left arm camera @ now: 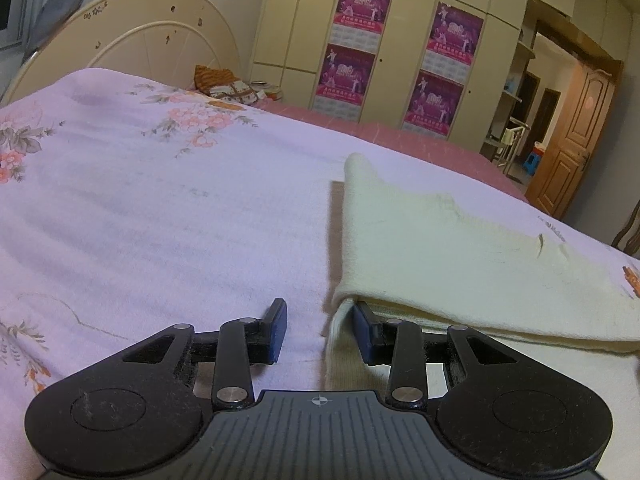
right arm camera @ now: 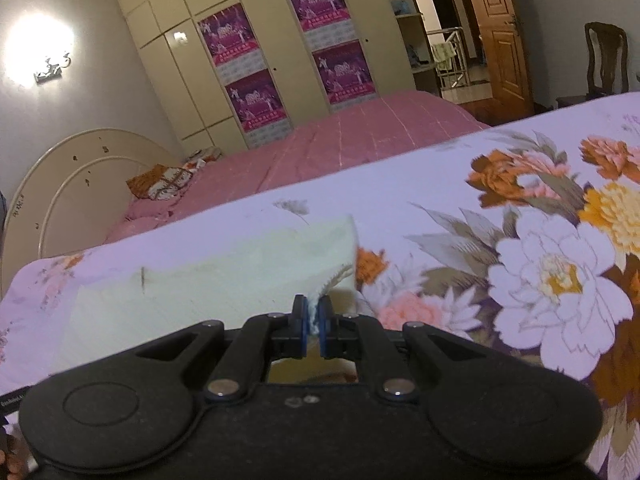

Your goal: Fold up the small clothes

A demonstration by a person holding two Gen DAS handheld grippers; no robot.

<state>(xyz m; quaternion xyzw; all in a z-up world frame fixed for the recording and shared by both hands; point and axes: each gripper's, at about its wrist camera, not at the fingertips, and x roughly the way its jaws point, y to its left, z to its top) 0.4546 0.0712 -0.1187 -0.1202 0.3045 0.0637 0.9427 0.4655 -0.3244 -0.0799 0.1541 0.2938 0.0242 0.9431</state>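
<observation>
garment (left arm camera: 440,248): matt knit cloth | sheet (left arm camera: 180,200): soft matt cloth | wardrobe (left arm camera: 408,40): glossy

Pale cream garment (left arm camera: 460,248) on lilac floral sheet (left arm camera: 160,200); pink quilt (right arm camera: 340,136) beyond.

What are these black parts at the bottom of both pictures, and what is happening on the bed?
They are two hand-held grippers; a person holds one in each hand, each with its own camera looking along its fingers. The left gripper is open beside a cream garment, one finger tucked under its folded edge. The right gripper is shut on an edge of that garment. It lies on a floral sheet on the bed, half folded.
</observation>
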